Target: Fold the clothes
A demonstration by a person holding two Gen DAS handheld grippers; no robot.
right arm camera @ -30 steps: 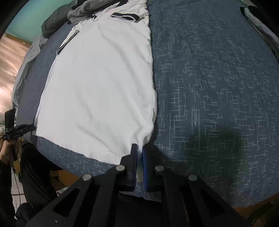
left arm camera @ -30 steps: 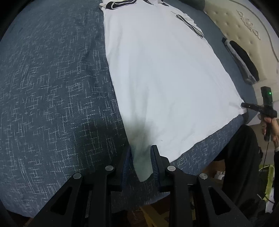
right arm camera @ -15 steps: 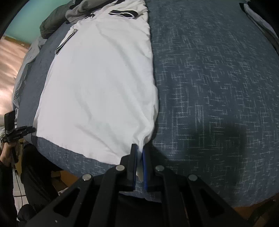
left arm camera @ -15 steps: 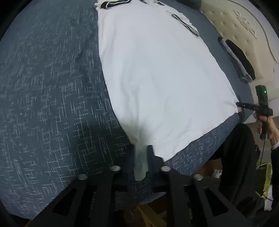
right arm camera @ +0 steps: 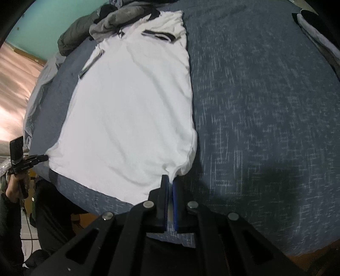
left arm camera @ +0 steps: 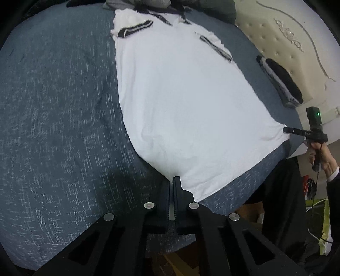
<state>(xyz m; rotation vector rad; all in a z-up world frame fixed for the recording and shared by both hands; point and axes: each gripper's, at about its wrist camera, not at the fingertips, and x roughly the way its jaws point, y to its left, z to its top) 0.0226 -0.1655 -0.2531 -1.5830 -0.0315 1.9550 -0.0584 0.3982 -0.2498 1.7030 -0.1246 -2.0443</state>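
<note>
A white polo shirt (left arm camera: 187, 102) lies flat on a bed with a dark blue speckled bedspread (left arm camera: 59, 118). Its long axis runs from the bottom of the frame to the top: the hem is at the near edge of the bed, and the collar and the black-trimmed sleeves point to the upper part of the frame.

The left claw (left arm camera: 171, 182) is closed on the near left corner of the hem, in the lower middle of its view. One second ago its jaws stood apart around this corner; now they are pressed together with the white cloth between them. The right claw (right arm camera: 169, 181) is closed on the other hem corner, as it was one second ago, and the cloth there is bunched a little more.

In the left wrist view the right claw also shows at the right edge of the frame, at the far hem corner, with the person's hand (left arm camera: 323, 157) under it.

A pile of grey and dark clothes (right arm camera: 114, 19) lies past the collar, touching it. A folded dark garment (left arm camera: 278, 82) rests near the cream headboard (left arm camera: 297, 42) at the upper right. Nothing lies on the shirt.
</note>
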